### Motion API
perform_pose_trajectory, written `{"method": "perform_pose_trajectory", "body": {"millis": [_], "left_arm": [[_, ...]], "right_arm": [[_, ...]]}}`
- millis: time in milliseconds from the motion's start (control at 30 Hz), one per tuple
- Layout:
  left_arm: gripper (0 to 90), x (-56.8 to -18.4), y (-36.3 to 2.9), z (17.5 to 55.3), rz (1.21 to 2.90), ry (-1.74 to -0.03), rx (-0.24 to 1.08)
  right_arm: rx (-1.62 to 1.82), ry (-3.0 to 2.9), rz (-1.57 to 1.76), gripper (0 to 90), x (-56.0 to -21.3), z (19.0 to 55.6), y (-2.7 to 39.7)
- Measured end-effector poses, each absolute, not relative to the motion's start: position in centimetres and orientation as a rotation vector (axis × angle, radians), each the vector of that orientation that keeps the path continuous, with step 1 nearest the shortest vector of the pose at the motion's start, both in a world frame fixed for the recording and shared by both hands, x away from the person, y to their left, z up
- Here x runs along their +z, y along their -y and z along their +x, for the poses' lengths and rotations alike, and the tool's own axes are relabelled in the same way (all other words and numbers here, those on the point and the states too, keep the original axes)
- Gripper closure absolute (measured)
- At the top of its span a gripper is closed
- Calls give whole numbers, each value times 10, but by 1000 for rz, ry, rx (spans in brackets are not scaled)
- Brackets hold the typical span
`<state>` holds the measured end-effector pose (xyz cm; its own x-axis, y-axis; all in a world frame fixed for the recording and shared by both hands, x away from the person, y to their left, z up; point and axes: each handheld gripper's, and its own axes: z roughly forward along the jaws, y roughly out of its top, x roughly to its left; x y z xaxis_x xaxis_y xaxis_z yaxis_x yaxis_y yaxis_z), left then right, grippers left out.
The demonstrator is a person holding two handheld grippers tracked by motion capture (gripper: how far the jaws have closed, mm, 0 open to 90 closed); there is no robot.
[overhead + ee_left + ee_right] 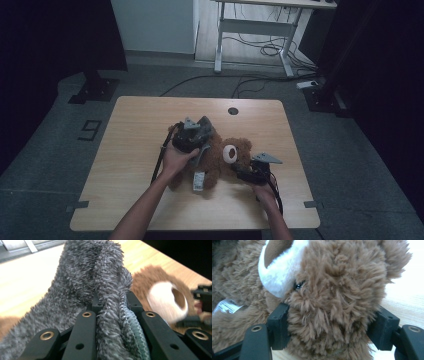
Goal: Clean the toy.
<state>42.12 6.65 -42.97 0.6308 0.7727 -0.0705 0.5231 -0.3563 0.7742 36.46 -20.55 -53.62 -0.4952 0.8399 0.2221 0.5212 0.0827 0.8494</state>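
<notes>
Brown teddy bear (225, 157) lies on table (135, 150). Left gripper (192, 134) lifts grey fuzzy garment (204, 131) off it. Right gripper (248, 169) clamps bear's head.

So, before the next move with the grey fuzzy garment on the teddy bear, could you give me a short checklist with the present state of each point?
1. Left gripper pinches the grey fuzzy garment: ok, fabric bunched between closed jaws.
2. Right gripper holds the teddy bear by the head: ok, pads press the fur on both sides.
3. Bear rests on the table, away from the edges: ok.
4. Garment free of the bear's body: cannot tell.
5. Bear's white tag not caught in a gripper: ok.
</notes>
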Motion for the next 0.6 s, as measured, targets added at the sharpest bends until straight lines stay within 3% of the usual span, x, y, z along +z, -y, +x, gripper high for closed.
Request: {"method": "perform_pose_trajectory", "body": {"millis": [267,600], "left_arm": [[752,-461,-64,433,2087,-1076,303],[766,-480,-83,391,2022,-1017,280]], "right_arm": [[1406,-2056,1354,276,-538,366,209],[1538,-2015,1343,129,-505,353,226]]}}
